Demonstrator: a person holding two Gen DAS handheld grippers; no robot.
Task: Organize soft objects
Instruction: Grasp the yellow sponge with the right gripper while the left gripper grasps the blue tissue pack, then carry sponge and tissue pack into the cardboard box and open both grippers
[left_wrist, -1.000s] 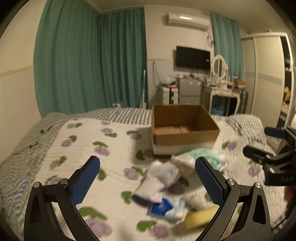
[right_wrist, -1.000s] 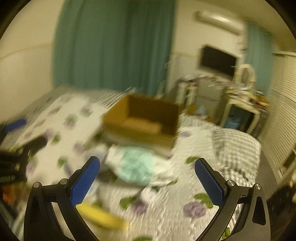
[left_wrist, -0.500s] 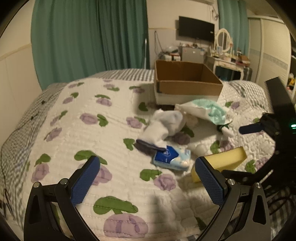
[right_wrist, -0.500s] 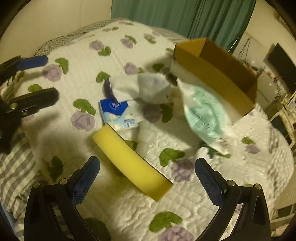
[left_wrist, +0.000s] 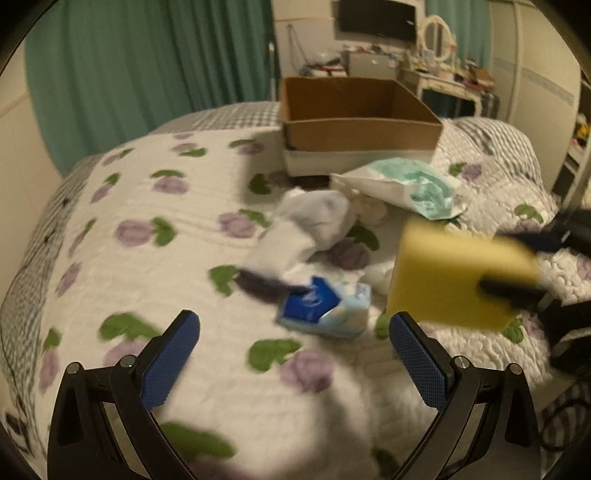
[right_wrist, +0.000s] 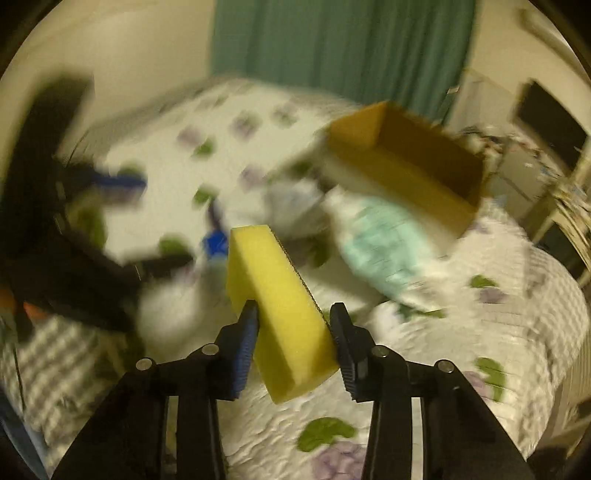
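Note:
My right gripper (right_wrist: 293, 321) is shut on a yellow sponge (right_wrist: 275, 295) and holds it above the bed; the sponge also shows in the left wrist view (left_wrist: 454, 273), clamped by the right gripper (left_wrist: 517, 266). My left gripper (left_wrist: 291, 347) is open and empty above the quilt. On the quilt lie a blue tissue pack (left_wrist: 325, 306), a white sock (left_wrist: 303, 229) and a white and mint plastic bag (left_wrist: 406, 184). An open cardboard box (left_wrist: 358, 122) stands behind them, also in the right wrist view (right_wrist: 402, 166).
The bed has a white quilt with purple flowers (left_wrist: 147, 229) and a grey checked cover at its edges. Green curtains (left_wrist: 147, 74) hang behind. A dresser with a mirror (left_wrist: 439, 66) and a wardrobe stand at the far right.
My right gripper has closed on the yellow sponge and lifted it off the quilt. My left gripper has moved closer to the pile and stays open.

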